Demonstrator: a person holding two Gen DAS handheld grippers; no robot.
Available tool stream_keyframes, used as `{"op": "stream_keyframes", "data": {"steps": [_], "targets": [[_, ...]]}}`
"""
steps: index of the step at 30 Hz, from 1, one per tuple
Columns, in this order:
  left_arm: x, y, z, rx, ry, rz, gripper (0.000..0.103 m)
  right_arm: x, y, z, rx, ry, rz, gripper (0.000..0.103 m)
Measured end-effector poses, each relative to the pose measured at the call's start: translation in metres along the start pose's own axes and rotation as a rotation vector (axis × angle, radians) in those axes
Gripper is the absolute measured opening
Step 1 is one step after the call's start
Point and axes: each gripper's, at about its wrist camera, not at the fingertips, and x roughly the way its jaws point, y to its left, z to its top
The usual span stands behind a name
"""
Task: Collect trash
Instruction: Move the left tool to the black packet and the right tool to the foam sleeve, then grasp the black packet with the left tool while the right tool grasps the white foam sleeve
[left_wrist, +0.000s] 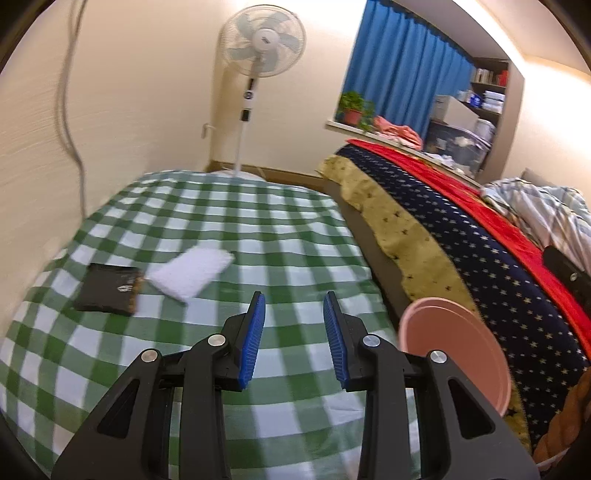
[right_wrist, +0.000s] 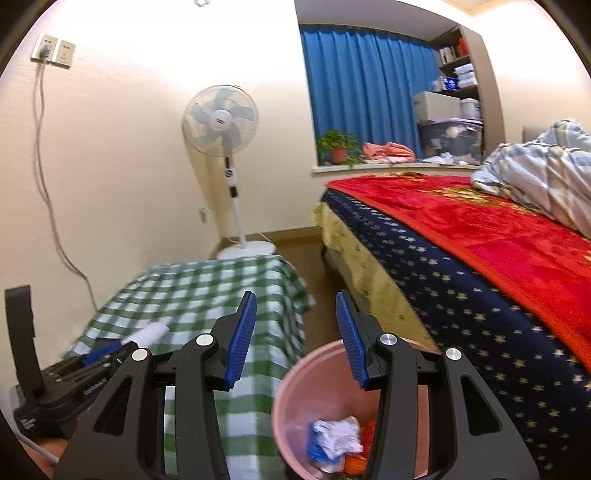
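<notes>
Through my left wrist camera, my left tongs (left_wrist: 294, 339) stand released, the blue pads parted with nothing between them and only the green-checked cloth of the counter (left_wrist: 280, 229) showing through the gap. Ahead and to the left on that cloth lie the two pieces I take for the remaining trash: a crumpled white tissue (left_wrist: 192, 273) and, touching its near-left corner, a flat black wrapper (left_wrist: 107, 288). I read my empty, half-parted pads as held ready for a thin, soft piece. The tissue is the closer of the two and sits a little proud of the cloth, so it should pinch easily, while the flat wrapper will likely need a pad slid under an edge. The pink bin (left_wrist: 458, 354) shows at my right, tucked in the gap between the counter and the bed (left_wrist: 491, 236), close enough that a short swing would reach it. Through my right wrist camera, my right tongs (right_wrist: 298, 339) are likewise released and carry nothing; they hang above the pink bin (right_wrist: 288, 391), whose bottom already holds crumpled white paper (right_wrist: 338, 437) with blue and orange scraps beside it. Waiting by the bin, this hand looks well placed to steady the rim if needed. At the left the other tool reaches toward the tissue (right_wrist: 149, 334) on the counter (right_wrist: 221, 284).
</notes>
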Motion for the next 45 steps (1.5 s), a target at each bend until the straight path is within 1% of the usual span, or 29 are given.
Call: {"op": "stream_keyframes", "data": {"steps": [3, 7, 11, 17, 21, 26, 28, 30, 32, 35, 37, 39, 40, 42, 45], "targets": [[0.001, 0.017, 0.001, -0.014, -0.008, 0.048, 0.032, 0.008, 0.013, 0.001, -0.005, -0.017, 0.047, 0.045], [0.003, 0.044, 0.002, -0.044, -0.014, 0.132, 0.032, 0.024, 0.031, 0.001, 0.013, -0.027, 0.108, 0.045], [0.006, 0.07, 0.002, -0.076, -0.012, 0.212, 0.032, 0.042, 0.043, -0.001, 0.045, -0.019, 0.156, 0.043], [0.014, 0.104, 0.002, -0.111, 0.002, 0.308, 0.032, 0.071, 0.07, -0.005, 0.077, 0.002, 0.233, 0.043], [0.019, 0.119, 0.003, -0.12, 0.015, 0.352, 0.032, 0.092, 0.085, -0.01, 0.098, 0.027, 0.271, 0.041], [0.03, 0.137, 0.006, -0.14, 0.042, 0.382, 0.034, 0.124, 0.1, -0.019, 0.144, 0.093, 0.329, 0.04], [0.036, 0.141, 0.008, -0.142, 0.055, 0.382, 0.039, 0.137, 0.108, -0.024, 0.16, 0.132, 0.36, 0.04], [0.042, 0.144, 0.011, -0.138, 0.065, 0.386, 0.054, 0.149, 0.116, -0.03, 0.17, 0.173, 0.389, 0.04], [0.048, 0.146, 0.013, -0.138, 0.08, 0.385, 0.061, 0.164, 0.126, -0.038, 0.172, 0.235, 0.416, 0.04], [0.057, 0.151, 0.015, -0.138, 0.111, 0.402, 0.077, 0.183, 0.137, -0.052, 0.19, 0.312, 0.441, 0.041], [0.061, 0.158, 0.016, -0.156, 0.132, 0.394, 0.078, 0.193, 0.143, -0.059, 0.204, 0.357, 0.448, 0.042], [0.065, 0.163, 0.017, -0.168, 0.15, 0.393, 0.085, 0.204, 0.149, -0.067, 0.218, 0.401, 0.453, 0.042], [0.068, 0.166, 0.017, -0.177, 0.167, 0.402, 0.086, 0.209, 0.152, -0.07, 0.225, 0.423, 0.451, 0.042], [0.073, 0.169, 0.016, -0.192, 0.197, 0.4, 0.086, 0.216, 0.157, -0.076, 0.245, 0.454, 0.458, 0.042], [0.077, 0.171, 0.014, -0.199, 0.221, 0.393, 0.087, 0.227, 0.164, -0.083, 0.257, 0.503, 0.455, 0.042]]}}
